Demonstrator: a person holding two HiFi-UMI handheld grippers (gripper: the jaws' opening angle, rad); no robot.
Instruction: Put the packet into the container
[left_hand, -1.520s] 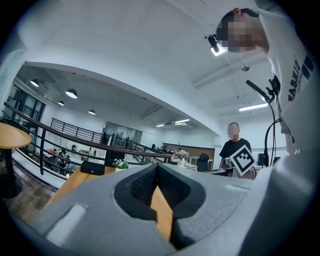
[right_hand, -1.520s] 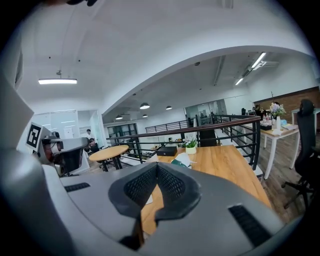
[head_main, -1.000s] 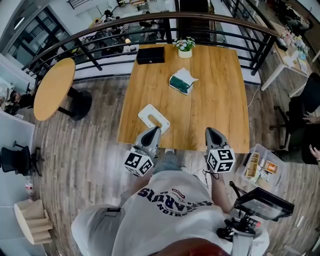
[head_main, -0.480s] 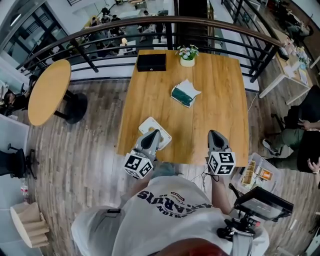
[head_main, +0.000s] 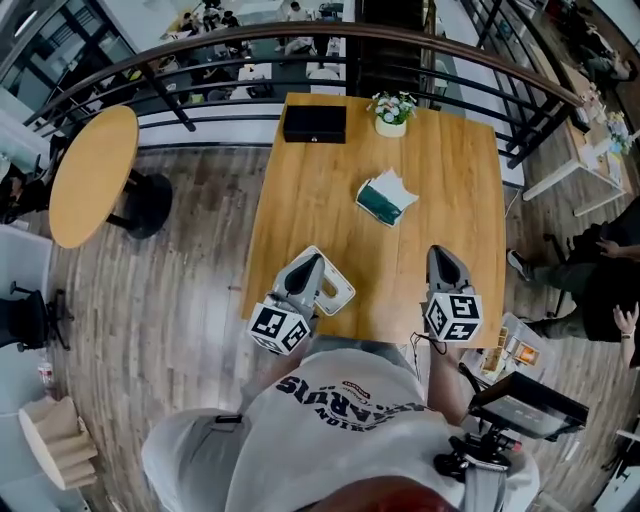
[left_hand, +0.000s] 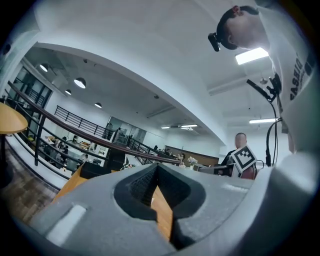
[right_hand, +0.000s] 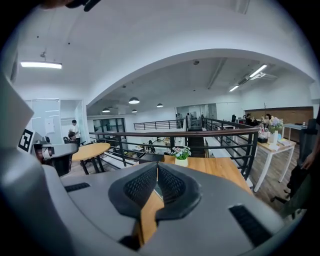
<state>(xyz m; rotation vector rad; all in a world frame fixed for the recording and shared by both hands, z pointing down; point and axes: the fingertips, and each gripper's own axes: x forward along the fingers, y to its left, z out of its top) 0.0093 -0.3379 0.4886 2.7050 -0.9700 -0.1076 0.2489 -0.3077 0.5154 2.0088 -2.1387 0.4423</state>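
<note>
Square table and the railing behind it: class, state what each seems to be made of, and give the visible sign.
Square table: wood or wood-look laminate, matte; tan surface with grain streaks. Railing: probably painted metal, going by its thin black bars; its brown handrail could be wood.

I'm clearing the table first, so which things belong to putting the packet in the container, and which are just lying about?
For the job: green packet; white container, most likely the one meant.
Lying about: black box; flower pot; round side table.
</note>
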